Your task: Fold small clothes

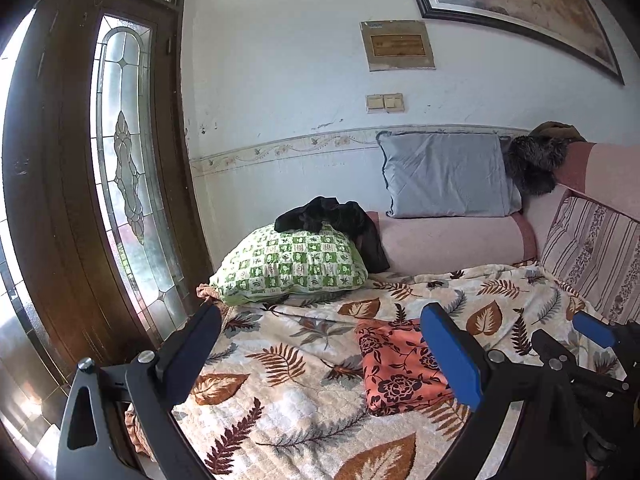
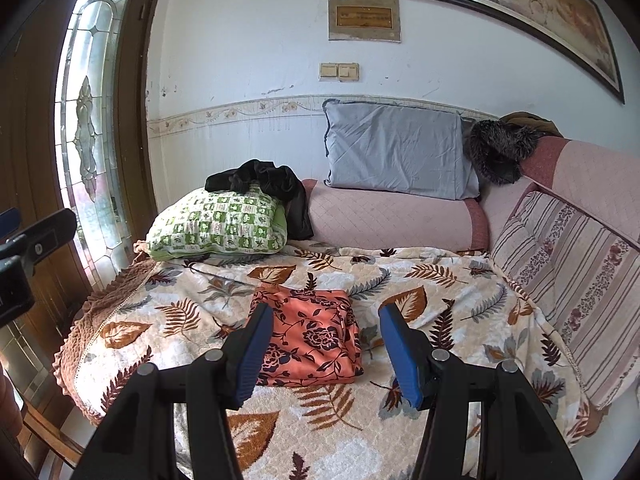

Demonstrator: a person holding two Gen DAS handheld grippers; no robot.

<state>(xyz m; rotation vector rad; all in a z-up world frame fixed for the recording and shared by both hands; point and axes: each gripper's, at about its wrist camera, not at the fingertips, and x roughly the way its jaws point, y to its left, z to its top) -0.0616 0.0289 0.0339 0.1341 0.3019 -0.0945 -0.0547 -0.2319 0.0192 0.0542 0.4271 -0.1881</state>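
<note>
Two grippers found raised above the bed, jaws parted and empty: left gripper (image 1: 332, 344) spread wide, right gripper (image 2: 326, 344) roughly half open, neither touching cloth. Folded orange floral garment (image 2: 312, 340) noted flat on the leaf-patterned blanket (image 2: 180, 320), beyond the right gripper's fingertips and apart from them. Further back: green checked pillow (image 2: 218, 224) bearing a dark crumpled garment (image 2: 264, 182), grey pillow (image 2: 396, 156) against the wall.

two grippers (image 2: 326, 348) (image 1: 332, 356), one folded cloth (image 2: 316, 340), three pillows (image 2: 218, 222) (image 2: 396, 148) (image 2: 576, 256), one black garment (image 2: 272, 184), one blanket (image 2: 460, 320), one painting (image 2: 520, 4).
</note>
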